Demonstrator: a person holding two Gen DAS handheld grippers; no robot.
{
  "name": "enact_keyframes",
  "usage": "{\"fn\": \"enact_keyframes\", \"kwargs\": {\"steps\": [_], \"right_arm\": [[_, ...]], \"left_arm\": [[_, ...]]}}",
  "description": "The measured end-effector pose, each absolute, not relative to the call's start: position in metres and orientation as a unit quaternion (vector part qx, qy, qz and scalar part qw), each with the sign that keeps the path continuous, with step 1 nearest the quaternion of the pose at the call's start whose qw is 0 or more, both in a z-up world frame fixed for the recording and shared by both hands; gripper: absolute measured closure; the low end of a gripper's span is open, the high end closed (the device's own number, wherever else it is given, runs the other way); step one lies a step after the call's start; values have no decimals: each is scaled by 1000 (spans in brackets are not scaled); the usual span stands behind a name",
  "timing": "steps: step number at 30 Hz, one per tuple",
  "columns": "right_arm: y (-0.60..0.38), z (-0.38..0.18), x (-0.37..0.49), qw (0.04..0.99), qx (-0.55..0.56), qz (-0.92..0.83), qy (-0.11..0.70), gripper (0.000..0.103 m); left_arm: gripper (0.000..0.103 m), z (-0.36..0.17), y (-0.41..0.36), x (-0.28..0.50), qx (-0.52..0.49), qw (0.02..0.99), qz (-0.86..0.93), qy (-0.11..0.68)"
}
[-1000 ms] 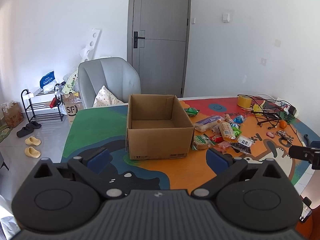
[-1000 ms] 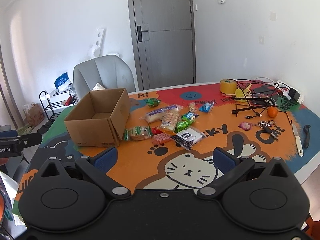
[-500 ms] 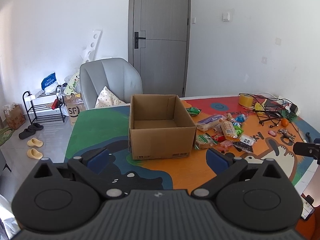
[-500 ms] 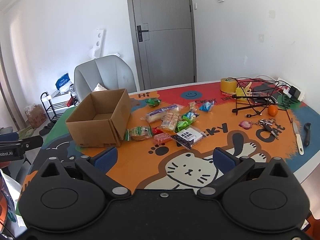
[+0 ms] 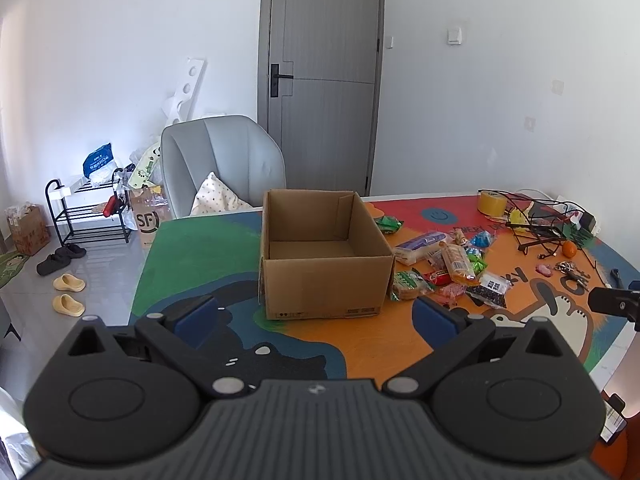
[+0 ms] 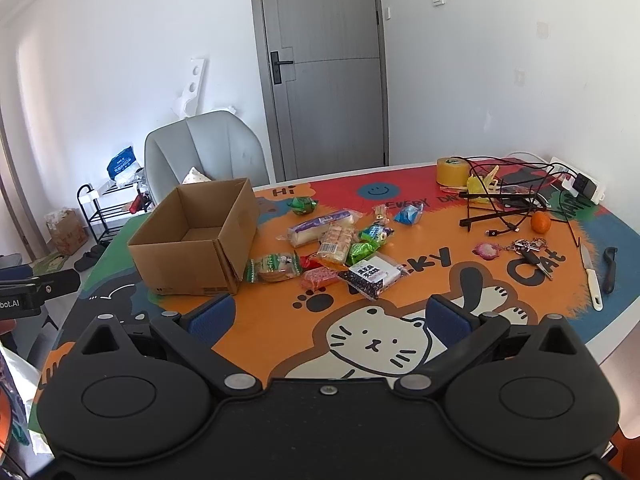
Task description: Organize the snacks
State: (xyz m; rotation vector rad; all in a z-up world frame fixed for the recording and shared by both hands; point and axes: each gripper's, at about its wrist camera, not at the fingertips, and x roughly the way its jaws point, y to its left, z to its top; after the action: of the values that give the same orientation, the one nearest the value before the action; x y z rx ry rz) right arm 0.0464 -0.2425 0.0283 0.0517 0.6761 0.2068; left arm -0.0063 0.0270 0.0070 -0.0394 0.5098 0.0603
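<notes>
Opening step: nothing is grasped yet. Your left gripper (image 5: 314, 316) and right gripper (image 6: 328, 316) both hover above the desk (image 6: 400, 292) with fingers spread wide and empty. The cardboard box (image 6: 196, 240) stands open and apparently empty; the snacks (image 6: 340, 244) lie scattered just beside it, at its 3 o'clock. Next, lower the right gripper onto the nearest packet. The box's near inner wall is hidden.

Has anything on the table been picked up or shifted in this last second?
No. Only the cameras drifted slightly. Both the left gripper and right gripper stay open and empty; the cardboard box remains empty, and the snack packets lie untouched beside it.
</notes>
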Motion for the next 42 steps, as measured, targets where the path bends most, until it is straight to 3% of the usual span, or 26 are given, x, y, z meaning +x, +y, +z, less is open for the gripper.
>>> {"fn": "enact_keyframes", "kwargs": {"steps": [23, 42], "right_arm": [[-247, 21, 52, 935, 27, 96, 340, 0], [-285, -23, 90, 926, 45, 78, 367, 0]], "left_arm": [[0, 4, 18, 1, -12, 964, 29, 263], [0, -23, -21, 49, -15, 963, 2, 268]]}}
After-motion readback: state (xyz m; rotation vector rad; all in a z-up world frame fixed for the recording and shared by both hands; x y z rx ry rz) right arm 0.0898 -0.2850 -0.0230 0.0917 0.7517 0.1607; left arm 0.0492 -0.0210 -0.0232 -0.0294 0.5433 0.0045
